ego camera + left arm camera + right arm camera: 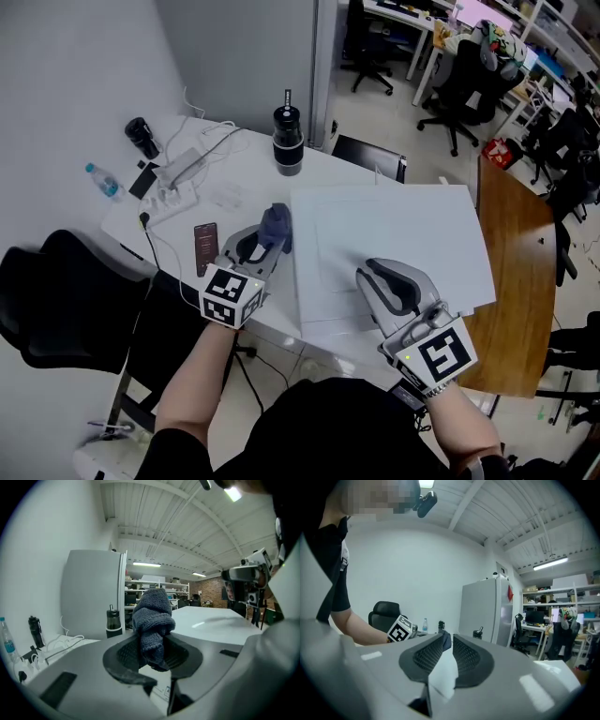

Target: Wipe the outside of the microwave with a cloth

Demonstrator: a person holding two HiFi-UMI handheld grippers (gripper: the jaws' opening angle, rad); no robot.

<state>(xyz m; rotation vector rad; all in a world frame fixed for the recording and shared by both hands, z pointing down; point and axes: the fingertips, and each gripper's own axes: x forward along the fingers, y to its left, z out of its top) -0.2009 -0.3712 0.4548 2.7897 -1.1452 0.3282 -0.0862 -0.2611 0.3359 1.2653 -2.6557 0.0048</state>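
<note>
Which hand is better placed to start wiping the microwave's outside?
Left. The left tongs grip the cloth beside the microwave's left edge, while the right tongs hover over its top, slightly apart, with nothing between them.

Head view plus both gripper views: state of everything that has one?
left gripper: shut on the cloth
cloth: bunched, clamped between the jaws
right gripper: slightly open, nothing between its jaws
microwave: top only in view, door cannot be told
black tumbler: upright, lid on
water bottle: upright, capped
phone: lying flat
</note>
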